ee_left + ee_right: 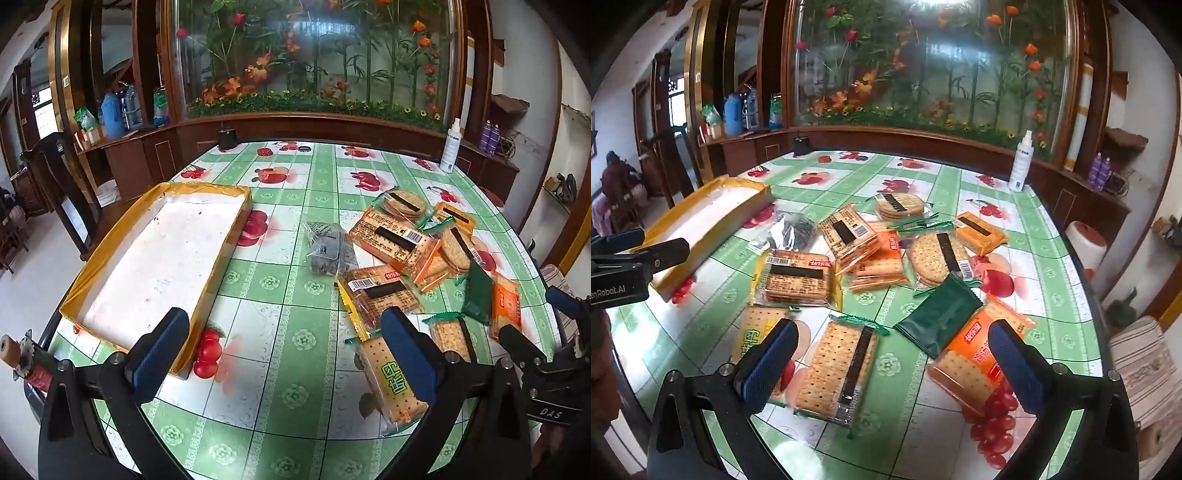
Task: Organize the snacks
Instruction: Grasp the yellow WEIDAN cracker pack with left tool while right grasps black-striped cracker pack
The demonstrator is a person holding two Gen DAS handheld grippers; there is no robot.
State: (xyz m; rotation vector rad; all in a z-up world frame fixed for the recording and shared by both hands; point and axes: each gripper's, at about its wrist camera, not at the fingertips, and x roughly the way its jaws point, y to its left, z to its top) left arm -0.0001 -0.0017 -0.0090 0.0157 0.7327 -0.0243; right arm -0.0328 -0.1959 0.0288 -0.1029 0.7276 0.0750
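A shallow box [159, 254] with yellow walls and a white floor lies empty at the table's left; it also shows as the box [705, 221] in the right wrist view. Several packs of crackers [395, 243] lie scattered to its right, among them a dark green pack [940, 319], an orange pack [975, 350] and a clear bag of dark snacks [328, 249]. My left gripper [284, 354] is open above bare tablecloth, a yellow-labelled cracker pack [391, 380] by its right finger. My right gripper [894, 365] is open over a clear cracker pack [838, 373].
The table [295, 369] has a green-and-white fruit-print cloth. A white spray bottle [1019, 162] stands at the far right edge and a dark jar [226, 139] at the far edge. A wooden cabinet with a flower display runs behind. A person sits far left [615, 177].
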